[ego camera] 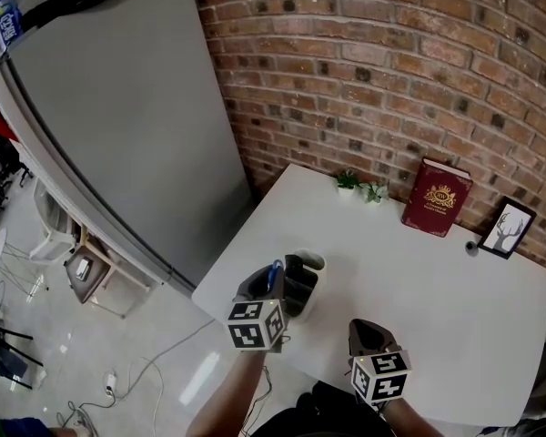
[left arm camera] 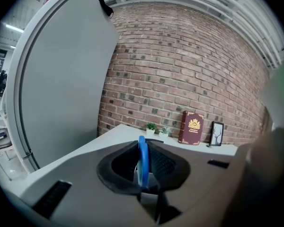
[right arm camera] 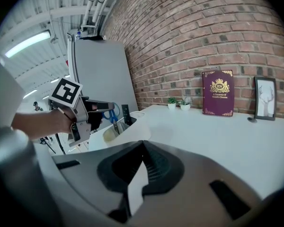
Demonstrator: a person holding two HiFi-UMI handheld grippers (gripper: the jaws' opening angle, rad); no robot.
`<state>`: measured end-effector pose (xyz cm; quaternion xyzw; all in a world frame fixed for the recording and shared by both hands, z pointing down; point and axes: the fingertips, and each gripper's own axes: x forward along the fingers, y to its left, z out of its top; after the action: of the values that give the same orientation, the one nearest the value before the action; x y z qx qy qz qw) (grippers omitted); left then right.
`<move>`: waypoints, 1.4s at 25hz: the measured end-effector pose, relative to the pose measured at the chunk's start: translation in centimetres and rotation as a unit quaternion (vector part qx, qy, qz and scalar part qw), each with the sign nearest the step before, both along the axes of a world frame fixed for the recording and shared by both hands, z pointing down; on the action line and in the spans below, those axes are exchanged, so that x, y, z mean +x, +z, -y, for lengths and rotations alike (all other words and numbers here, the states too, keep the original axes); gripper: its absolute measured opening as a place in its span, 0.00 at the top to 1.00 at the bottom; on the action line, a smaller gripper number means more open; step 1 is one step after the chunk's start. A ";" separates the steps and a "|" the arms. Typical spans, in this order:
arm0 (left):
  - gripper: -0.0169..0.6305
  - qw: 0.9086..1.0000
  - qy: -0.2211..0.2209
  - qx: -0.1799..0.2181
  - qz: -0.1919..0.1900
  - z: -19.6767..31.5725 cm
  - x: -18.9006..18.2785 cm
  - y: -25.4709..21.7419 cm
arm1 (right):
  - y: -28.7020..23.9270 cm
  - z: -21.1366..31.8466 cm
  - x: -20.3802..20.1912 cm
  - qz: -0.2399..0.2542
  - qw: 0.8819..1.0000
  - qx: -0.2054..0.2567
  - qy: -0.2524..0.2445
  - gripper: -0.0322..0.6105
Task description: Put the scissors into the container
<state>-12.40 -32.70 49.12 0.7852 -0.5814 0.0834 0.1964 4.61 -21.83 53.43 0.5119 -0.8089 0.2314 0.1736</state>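
Right gripper (right arm camera: 142, 144) jaws together (nothing between); at left, left gripper (right arm camera: 106, 109) holds blue scissors (right arm camera: 112, 115) over the white container (right arm camera: 114, 132).

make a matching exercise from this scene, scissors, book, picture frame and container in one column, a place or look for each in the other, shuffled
1 scissors
2 book
3 picture frame
4 container

a standing on the table near its left edge
b red, leaning on the brick wall
c clamped in the left tongs
d black-edged, farthest right

Pairs: 1-c, 2-b, 3-d, 4-a
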 end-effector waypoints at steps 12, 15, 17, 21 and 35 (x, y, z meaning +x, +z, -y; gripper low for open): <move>0.90 1.000 0.003 -0.028 -0.011 -0.3 0.0 2.2 | 0.5 0.1 -0.2 -0.002 1.000 -0.006 0.001 0.95; 0.90 1.000 0.006 -0.028 -0.011 -0.1 0.0 2.2 | 0.6 0.1 -0.3 -0.002 1.000 -0.008 0.000 0.95; 0.90 1.000 0.006 -0.029 -0.009 0.0 -0.1 2.3 | 0.7 0.0 -0.4 -0.003 1.000 -0.010 -0.001 0.95; 0.90 0.999 0.006 -0.033 -0.008 0.3 -0.2 2.3 | 0.7 -0.1 -0.3 -0.003 1.000 -0.012 -0.001 0.95; 0.90 0.999 0.008 -0.044 -0.010 0.2 -0.7 3.1 | 1.0 0.0 -0.4 -0.004 1.000 -0.019 -0.003 0.95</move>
<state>-13.08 -32.93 52.21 0.7810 -0.5690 0.1025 0.2362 4.16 -21.83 54.40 0.5068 -0.8054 0.2441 0.1870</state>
